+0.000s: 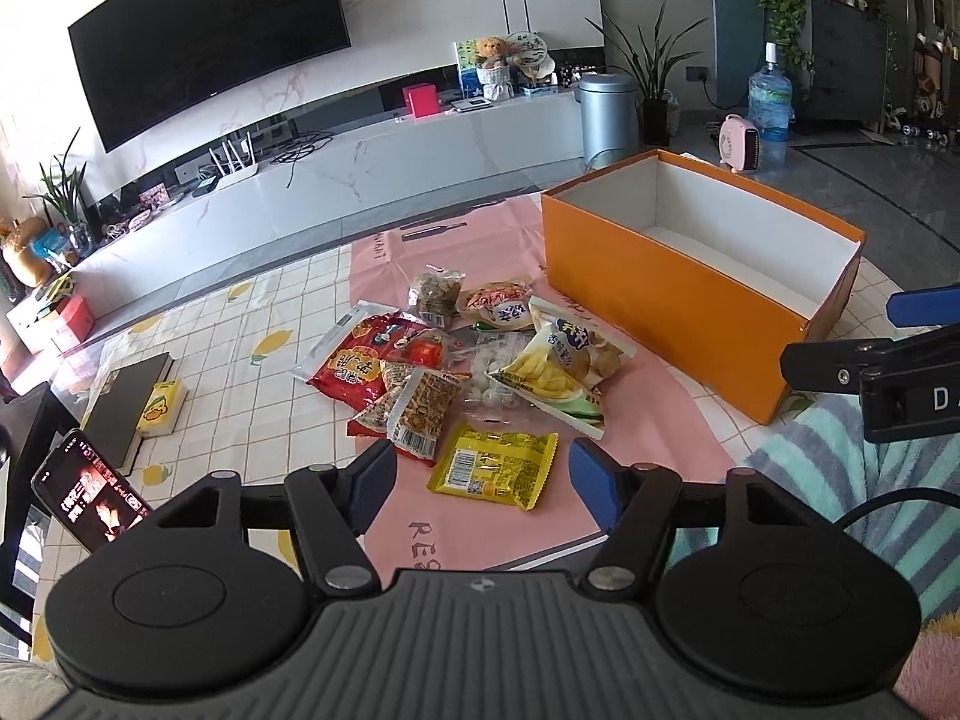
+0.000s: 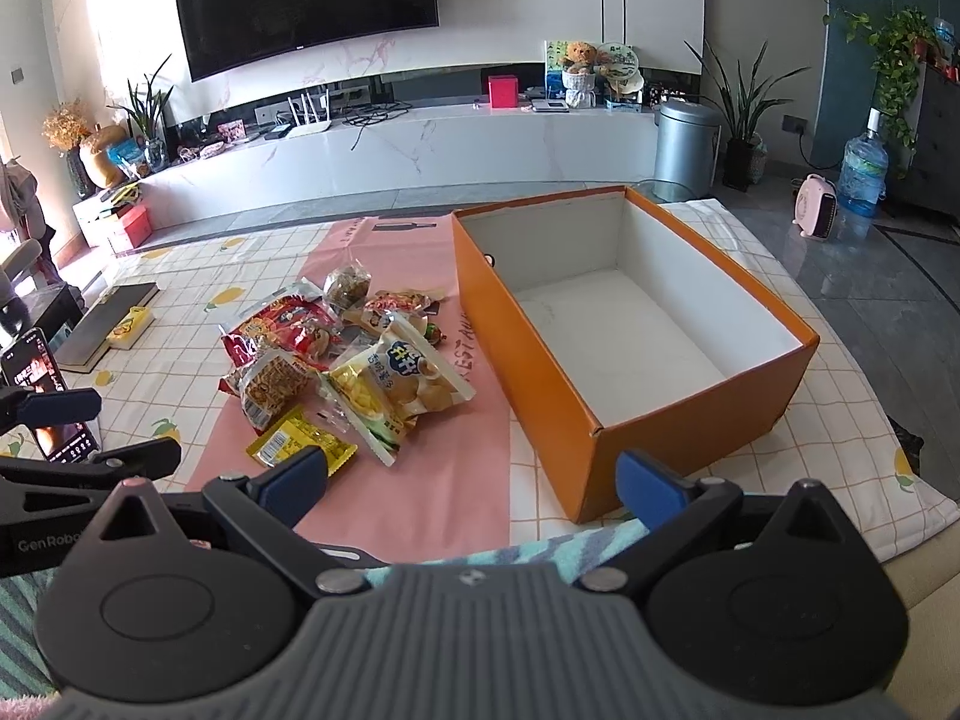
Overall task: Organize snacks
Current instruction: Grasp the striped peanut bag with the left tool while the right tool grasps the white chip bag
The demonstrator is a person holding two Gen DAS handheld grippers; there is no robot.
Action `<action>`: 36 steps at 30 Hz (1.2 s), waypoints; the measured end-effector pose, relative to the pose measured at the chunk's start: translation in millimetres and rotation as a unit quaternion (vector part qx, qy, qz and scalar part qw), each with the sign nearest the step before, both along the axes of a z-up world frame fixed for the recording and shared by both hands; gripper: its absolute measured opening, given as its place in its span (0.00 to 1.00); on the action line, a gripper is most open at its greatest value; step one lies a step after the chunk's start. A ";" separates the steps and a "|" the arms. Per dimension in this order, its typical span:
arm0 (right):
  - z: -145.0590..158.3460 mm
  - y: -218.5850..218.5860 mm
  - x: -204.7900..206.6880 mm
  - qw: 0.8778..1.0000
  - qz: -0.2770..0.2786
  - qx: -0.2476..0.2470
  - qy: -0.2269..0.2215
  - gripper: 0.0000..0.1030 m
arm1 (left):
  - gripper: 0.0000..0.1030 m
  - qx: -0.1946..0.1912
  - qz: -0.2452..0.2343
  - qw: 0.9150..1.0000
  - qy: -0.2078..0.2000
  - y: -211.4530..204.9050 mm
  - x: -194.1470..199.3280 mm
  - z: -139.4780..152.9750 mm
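A pile of snack packets (image 1: 456, 354) lies on a pink sheet (image 1: 648, 438) on the table; it also shows in the right wrist view (image 2: 336, 360). A yellow packet (image 1: 493, 466) lies nearest, just ahead of my open, empty left gripper (image 1: 483, 471). A yellow-green chips bag (image 1: 564, 363) lies at the pile's right. An open orange box (image 1: 666, 276) with a white, empty inside stands to the right. My right gripper (image 2: 474, 480) is open and empty, hovering before the box's near corner (image 2: 591, 450).
A dark book (image 1: 123, 402), a small yellow box (image 1: 159, 408) and a propped phone (image 1: 90, 489) sit at the table's left. A striped blanket (image 1: 840, 480) lies at the near right. A TV console stands beyond the table.
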State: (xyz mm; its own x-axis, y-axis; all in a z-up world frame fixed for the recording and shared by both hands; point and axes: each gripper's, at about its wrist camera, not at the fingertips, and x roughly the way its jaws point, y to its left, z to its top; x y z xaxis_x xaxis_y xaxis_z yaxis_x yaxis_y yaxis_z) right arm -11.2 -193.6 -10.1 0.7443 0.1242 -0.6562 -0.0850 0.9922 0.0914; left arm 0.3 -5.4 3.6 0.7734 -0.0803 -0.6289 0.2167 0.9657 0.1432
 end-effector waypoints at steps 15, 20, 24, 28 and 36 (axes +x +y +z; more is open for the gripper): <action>-27.8 29.4 45.6 0.996 0.078 0.033 0.015 0.67 | 0.28 -0.057 -0.027 0.996 0.071 22.1 40.4 -8.8; -38.1 43.4 73.8 0.995 0.093 0.033 0.024 0.70 | 0.66 -0.055 -0.009 0.995 0.084 32.3 64.3 -14.9; -50.2 55.8 100.7 0.994 0.104 0.027 0.034 0.78 | 0.72 -0.032 -0.007 0.996 0.088 36.5 86.8 -23.4; -67.5 67.0 128.9 0.992 0.112 0.018 0.052 0.82 | 0.72 -0.029 -0.005 0.994 0.110 44.3 116.1 -39.0; -104.1 76.9 175.8 0.989 0.118 -0.009 0.086 0.86 | 0.72 -0.021 -0.005 0.991 0.133 53.4 163.0 -73.1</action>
State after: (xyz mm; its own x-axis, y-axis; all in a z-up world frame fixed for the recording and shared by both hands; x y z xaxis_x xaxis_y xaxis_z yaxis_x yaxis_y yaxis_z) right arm 164.6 -116.7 -114.2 0.5722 0.2690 -0.7747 -0.2994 0.9480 0.1081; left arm 163.3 47.9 -69.5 0.5803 -0.1178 -0.8058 0.2508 0.9672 0.0393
